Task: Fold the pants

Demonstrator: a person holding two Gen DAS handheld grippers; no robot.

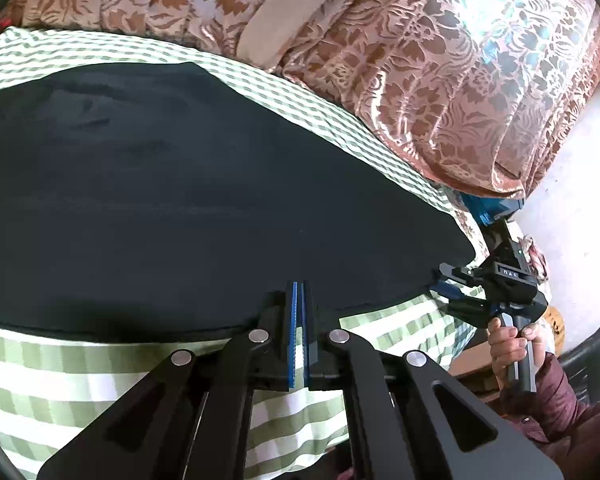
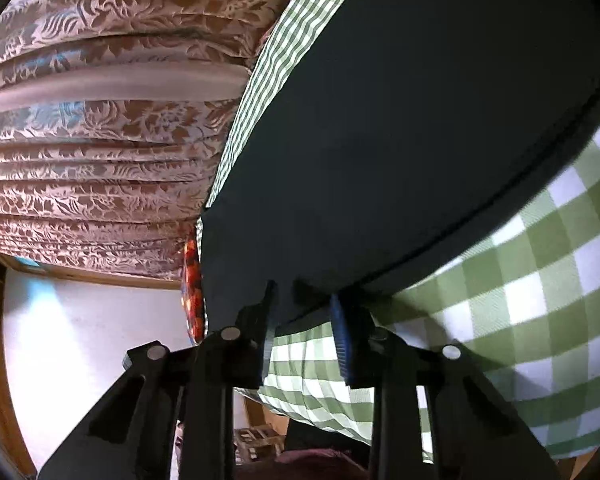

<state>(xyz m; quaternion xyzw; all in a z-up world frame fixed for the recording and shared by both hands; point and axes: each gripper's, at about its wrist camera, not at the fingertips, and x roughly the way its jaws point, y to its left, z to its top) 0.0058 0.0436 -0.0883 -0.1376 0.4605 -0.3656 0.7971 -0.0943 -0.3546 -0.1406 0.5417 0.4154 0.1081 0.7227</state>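
I'm seeing the pants [image 1: 188,200] as plain dark navy, near black, on a green-and-white checked cloth [image 1: 100,376]. Behind hangs a pinkish-brown curtain [image 1: 440,92] with a floral pattern. My grippers' fingers [image 1: 293,332] are black with blue pads. The sleeve [image 1: 572,420] reads maroon.

A green-and-white checked cloth [image 1: 400,328] spreads beneath and ahead of the jaws; beyond them hangs a pink floral curtain [image 1: 440,80], beside a white wall [image 2: 80,340].
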